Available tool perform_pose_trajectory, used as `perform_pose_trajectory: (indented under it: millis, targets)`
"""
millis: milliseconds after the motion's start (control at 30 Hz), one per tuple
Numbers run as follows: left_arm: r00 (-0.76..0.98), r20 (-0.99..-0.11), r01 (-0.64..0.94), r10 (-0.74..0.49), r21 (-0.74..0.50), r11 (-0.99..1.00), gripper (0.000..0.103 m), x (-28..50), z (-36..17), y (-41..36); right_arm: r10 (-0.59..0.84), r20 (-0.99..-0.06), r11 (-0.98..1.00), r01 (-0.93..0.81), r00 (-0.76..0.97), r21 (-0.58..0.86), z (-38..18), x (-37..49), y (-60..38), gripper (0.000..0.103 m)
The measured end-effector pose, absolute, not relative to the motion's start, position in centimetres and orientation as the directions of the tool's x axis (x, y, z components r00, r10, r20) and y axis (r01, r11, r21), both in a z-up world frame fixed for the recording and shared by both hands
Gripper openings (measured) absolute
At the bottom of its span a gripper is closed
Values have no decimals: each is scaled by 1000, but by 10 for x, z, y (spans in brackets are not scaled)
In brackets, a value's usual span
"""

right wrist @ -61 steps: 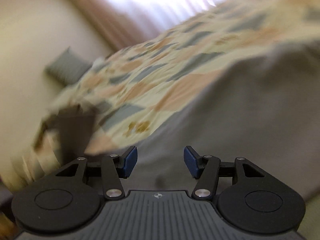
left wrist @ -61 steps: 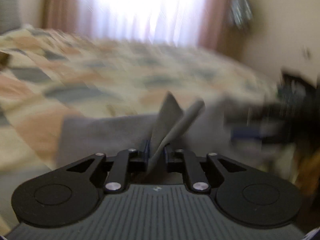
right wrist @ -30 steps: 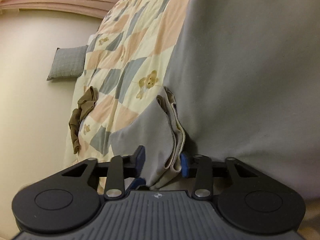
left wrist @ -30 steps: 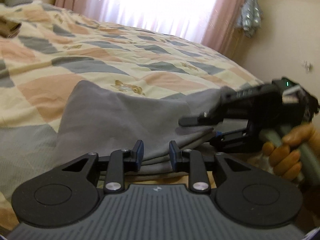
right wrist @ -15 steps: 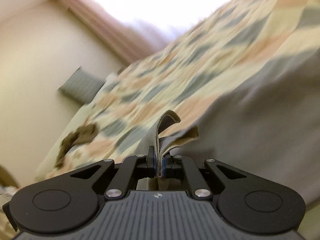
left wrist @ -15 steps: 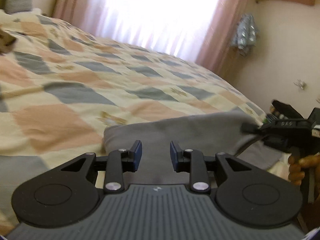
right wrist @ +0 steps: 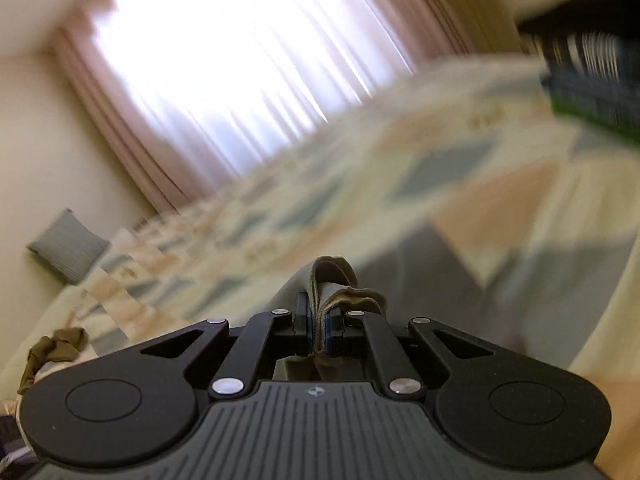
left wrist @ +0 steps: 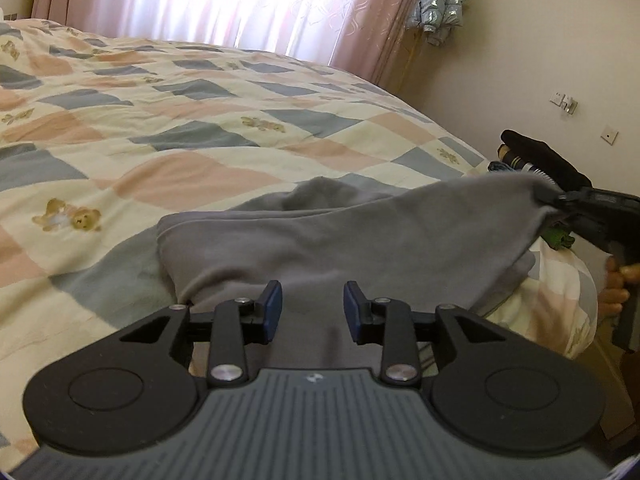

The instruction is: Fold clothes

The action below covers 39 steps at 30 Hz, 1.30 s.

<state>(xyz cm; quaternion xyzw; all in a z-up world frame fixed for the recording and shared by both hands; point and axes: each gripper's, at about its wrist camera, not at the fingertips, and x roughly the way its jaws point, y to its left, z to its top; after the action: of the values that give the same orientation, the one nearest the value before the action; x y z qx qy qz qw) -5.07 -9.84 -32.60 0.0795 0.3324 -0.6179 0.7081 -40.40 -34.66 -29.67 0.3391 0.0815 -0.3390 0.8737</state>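
Right gripper clamps grey garment; left gripper jaws opening

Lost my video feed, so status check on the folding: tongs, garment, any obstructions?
Right tongs shut on grey garment edge, lifting it. Left tongs opening, nothing pinched, garment beneath. Nothing in the way on the quilt.

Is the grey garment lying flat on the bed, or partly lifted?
Partly lifted: the right gripper pinches a corner of the grey garment above the quilt.
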Motion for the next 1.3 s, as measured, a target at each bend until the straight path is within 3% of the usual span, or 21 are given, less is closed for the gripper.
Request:
perform_pose_trajectory:
  millis: [67,167,233,267,300,333,367,467,500,533,667,733,767,867,900,933,1000,1167,1300]
  targets:
    - [23,-582,925,-813,-295,237,29,-50,-330,-102,-539,-356,558,640,763,528,-297,-413,-344,6]
    - [24,-603,920,-798,-299,254,29,-46,-335,-107,-468,-506,454,689,724,565,-339,-413,-361,7]
    - [26,-609,922,-792,-291,254,29,-43,-334,-115,-413,-550,365,685,726,630,-369,-418,-377,22]
    - [27,-610,924,-792,-287,252,29,-42,-333,-117,-405,-525,345,657,748,670,-373,-422,-382,22]
    - [29,-610,926,-792,-282,251,29,-41,-333,-118,-399,-499,325,627,769,708,-377,-426,-386,29]
    - [30,-610,928,-792,-278,249,29,-40,-332,-120,-396,-475,312,602,786,735,-380,-429,-391,43]
    - [33,-611,927,-791,-277,253,29,-39,-333,-122,-397,-460,315,589,794,744,-379,-428,-396,46]
    - [39,-612,924,-790,-278,262,30,-36,-334,-128,-368,-459,302,571,809,764,-384,-421,-414,46]
    - [39,-613,923,-789,-282,264,30,-35,-335,-129,-353,-461,302,565,814,768,-386,-418,-418,37]
    - [38,-613,921,-789,-285,266,30,-33,-336,-130,-344,-467,307,568,814,764,-386,-415,-422,19]
    - [38,-615,921,-788,-285,266,30,-29,-335,-129,-330,-453,367,554,828,747,-369,-410,-428,21]
    - [36,-614,920,-789,-289,267,30,-27,-336,-129,-291,-438,352,520,851,778,-364,-414,-430,39]
    - [35,-615,920,-788,-289,266,30,-26,-337,-130,-276,-419,341,496,865,799,-363,-416,-431,41]
    - [34,-622,921,-782,-285,266,31,-27,-341,-134,-264,-404,300,473,876,829,-363,-420,-439,37]
    - [33,-623,922,-782,-283,264,31,-28,-341,-135,-254,-436,286,497,863,819,-366,-417,-444,24]
    - [33,-621,922,-783,-283,263,31,-28,-340,-135,-245,-464,290,522,851,802,-369,-413,-447,16]
    - [33,-616,922,-787,-285,262,31,-27,-339,-135,-249,-499,334,557,830,760,-369,-403,-447,10]
    - [44,-611,919,-791,-286,272,31,-23,-338,-136,-414,-406,619,579,814,530,-318,-401,-411,8]
    - [29,-616,923,-788,-286,258,31,-24,-342,-143,-499,-379,681,623,780,386,-306,-398,-401,8]
